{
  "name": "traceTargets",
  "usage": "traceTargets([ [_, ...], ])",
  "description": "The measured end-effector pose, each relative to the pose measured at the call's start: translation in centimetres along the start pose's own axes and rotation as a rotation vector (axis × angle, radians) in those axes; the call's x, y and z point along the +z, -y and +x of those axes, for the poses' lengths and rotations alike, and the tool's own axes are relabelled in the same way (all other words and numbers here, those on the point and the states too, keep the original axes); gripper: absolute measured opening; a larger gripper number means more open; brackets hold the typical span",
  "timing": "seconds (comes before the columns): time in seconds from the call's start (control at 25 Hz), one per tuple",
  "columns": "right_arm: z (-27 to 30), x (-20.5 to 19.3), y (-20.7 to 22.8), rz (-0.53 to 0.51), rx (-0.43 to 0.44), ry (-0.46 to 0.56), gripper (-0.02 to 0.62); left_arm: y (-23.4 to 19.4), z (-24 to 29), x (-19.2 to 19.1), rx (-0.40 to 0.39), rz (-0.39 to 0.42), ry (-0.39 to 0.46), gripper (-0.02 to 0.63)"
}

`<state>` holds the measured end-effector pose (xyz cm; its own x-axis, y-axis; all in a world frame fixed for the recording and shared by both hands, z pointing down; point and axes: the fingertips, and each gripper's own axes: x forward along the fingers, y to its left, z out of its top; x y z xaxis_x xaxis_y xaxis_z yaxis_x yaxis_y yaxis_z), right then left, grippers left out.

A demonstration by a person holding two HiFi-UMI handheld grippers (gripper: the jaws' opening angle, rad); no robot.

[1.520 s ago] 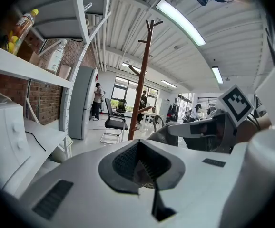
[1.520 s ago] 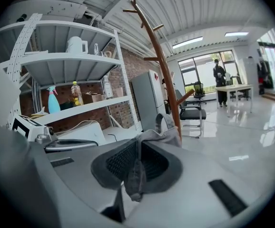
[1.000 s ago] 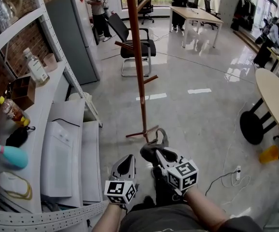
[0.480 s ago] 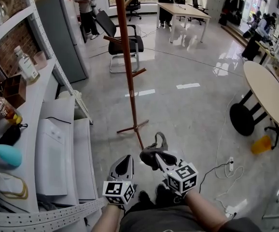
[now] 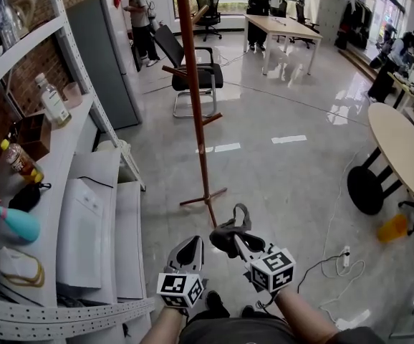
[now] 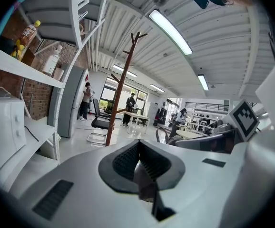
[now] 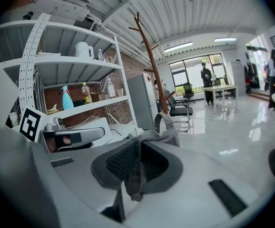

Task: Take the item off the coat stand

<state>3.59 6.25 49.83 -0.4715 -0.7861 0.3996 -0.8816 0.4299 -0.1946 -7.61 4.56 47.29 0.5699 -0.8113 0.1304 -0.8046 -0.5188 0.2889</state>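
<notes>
The brown wooden coat stand [image 5: 196, 106] rises from the glossy floor ahead of me, its pegs bare; it also shows in the left gripper view [image 6: 121, 89] and the right gripper view [image 7: 152, 56]. A grey cap [image 5: 230, 228] with a looped strap hangs from my right gripper [image 5: 230, 238], clear of the stand's foot. In the right gripper view the cap's cloth [image 7: 163, 133] is pinched between the jaws of the right gripper [image 7: 136, 161]. My left gripper [image 5: 190, 249] is beside it, shut with nothing in it, as the left gripper [image 6: 137, 152] confirms in its own view.
White metal shelving [image 5: 85, 213] runs along my left with bottles [image 5: 53, 99] and a turquoise bottle [image 5: 10, 221]. A black office chair [image 5: 193, 74] stands behind the stand. A round table [image 5: 407, 149], a yellow object [image 5: 395, 228] and a floor cable [image 5: 329, 260] lie right. People stand at the back.
The head view has swung a little. Both grippers sit slightly lower and further from the stand's foot. The cap stays in the right gripper.
</notes>
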Motion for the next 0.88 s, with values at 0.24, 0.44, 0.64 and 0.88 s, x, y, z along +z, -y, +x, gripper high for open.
traceTargets([
  [0.24, -1.2, 0.1, 0.9, -0.024, 0.021, -0.006, 0.037, 1.9, -0.5, 0.4, 0.022, 0.004, 0.014, 0.008],
  [0.44, -2.1, 0.8, 1.3, -0.044, 0.039, -0.001, 0.036, 3.5, -0.9, 1.1, 0.029, 0.015, 0.027, 0.008],
  [0.64, -3.4, 0.9, 1.7, -0.047, 0.057, 0.01, 0.037, 5.2, -1.1, 1.3, 0.033, 0.027, 0.034, 0.007],
  [0.88, -4.8, 1.1, 1.9, -0.065, 0.064, 0.016, 0.037, 6.8, -1.6, 1.4, 0.032, 0.041, 0.044, 0.006],
])
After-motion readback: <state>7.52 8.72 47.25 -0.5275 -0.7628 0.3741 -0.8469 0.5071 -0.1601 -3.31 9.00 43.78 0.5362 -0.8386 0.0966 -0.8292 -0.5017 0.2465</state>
